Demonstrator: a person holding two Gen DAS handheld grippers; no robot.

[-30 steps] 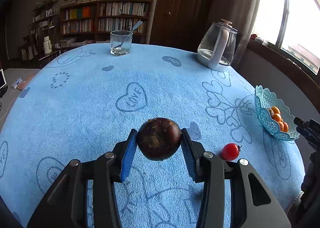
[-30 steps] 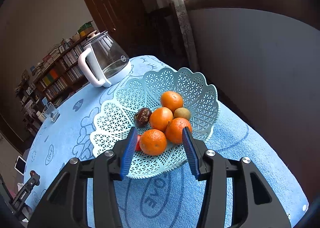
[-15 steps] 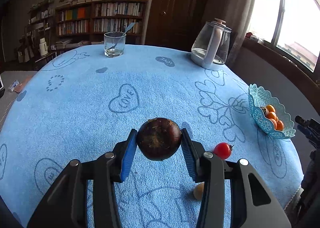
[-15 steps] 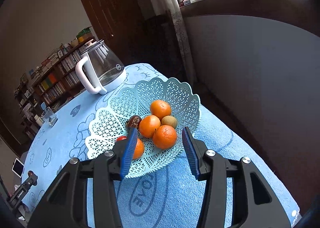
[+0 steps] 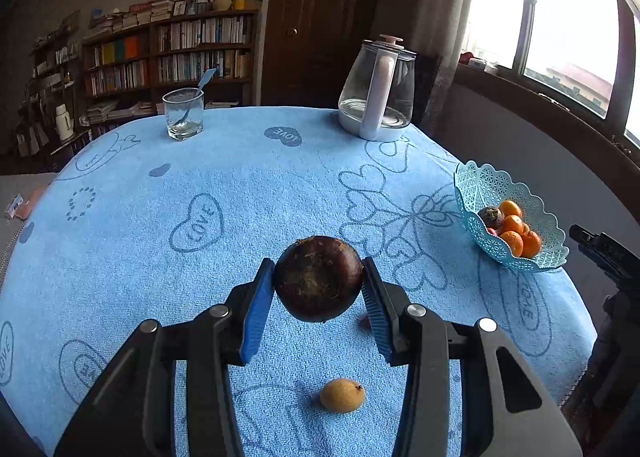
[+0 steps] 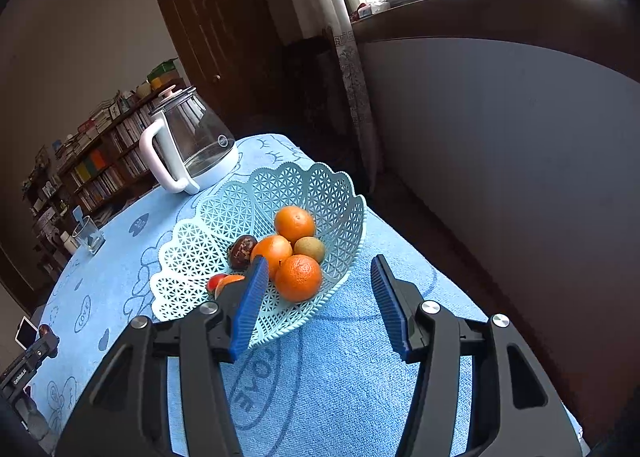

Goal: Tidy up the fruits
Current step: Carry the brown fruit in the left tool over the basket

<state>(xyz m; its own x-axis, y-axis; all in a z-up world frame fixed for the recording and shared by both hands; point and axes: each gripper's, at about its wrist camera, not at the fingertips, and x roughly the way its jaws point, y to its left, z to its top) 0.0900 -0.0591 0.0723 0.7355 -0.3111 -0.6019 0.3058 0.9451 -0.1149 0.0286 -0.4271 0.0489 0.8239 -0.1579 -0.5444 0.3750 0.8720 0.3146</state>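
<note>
My left gripper point(image 5: 319, 299) is shut on a dark purple-brown round fruit point(image 5: 318, 278) and holds it above the blue tablecloth point(image 5: 240, 193). A small yellow fruit point(image 5: 342, 395) lies on the cloth below it. A red tomato is almost hidden behind the right finger. The light blue lattice basket point(image 5: 486, 187) stands at the table's right edge with oranges point(image 5: 512, 224) and a dark fruit in it. My right gripper point(image 6: 318, 297) is open and empty, just in front of the basket point(image 6: 224, 209), which holds oranges point(image 6: 298, 277), a kiwi point(image 6: 309, 249), a dark fruit point(image 6: 241, 251) and a tomato point(image 6: 216, 281).
A glass kettle point(image 5: 378, 97) with a white handle stands at the back right of the table. A drinking glass point(image 5: 183, 113) with a spoon stands at the back left. Bookshelves point(image 5: 168, 53), a door and a window wall surround the round table.
My left gripper has pulled back and lifted with the dark fruit; the yellow fruit has come into view and the tomato has slid behind the finger. My right gripper has drawn back from the basket.
</note>
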